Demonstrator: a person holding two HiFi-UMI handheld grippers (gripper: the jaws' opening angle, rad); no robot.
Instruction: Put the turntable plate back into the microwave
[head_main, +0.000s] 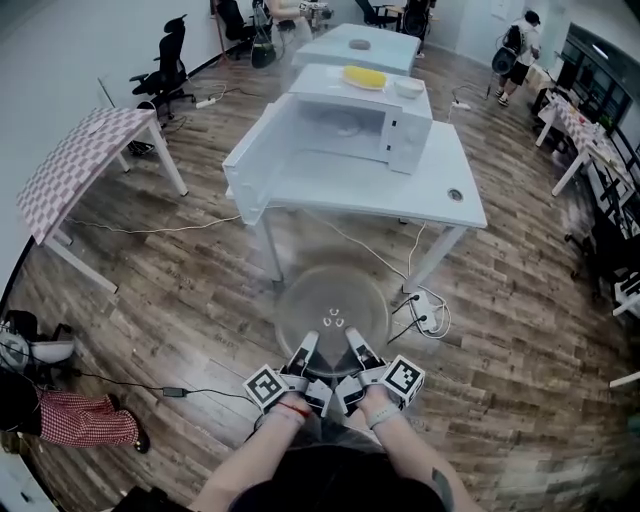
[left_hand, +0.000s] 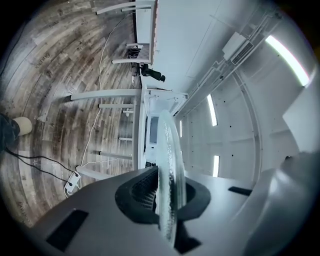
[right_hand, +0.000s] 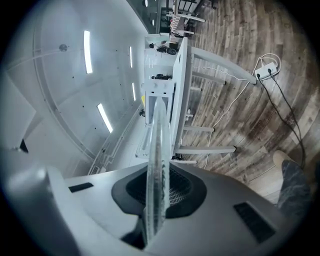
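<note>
While hand-held grippers (head_main: 306, 348) (head_main: 354, 344) pinch it, turntable plate (head_main: 330, 292) (glass) juts ahead.

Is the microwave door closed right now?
No, in the head view the microwave has its door swung open, with the cavity showing.

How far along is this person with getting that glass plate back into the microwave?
Done: the glass plate is picked up, gripped at its near edge by the left gripper and the right gripper, and the microwave on the white table has its door open. In hand: the plate hangs over the floor, short of the table. Left: carry it forward and set it inside.
</note>
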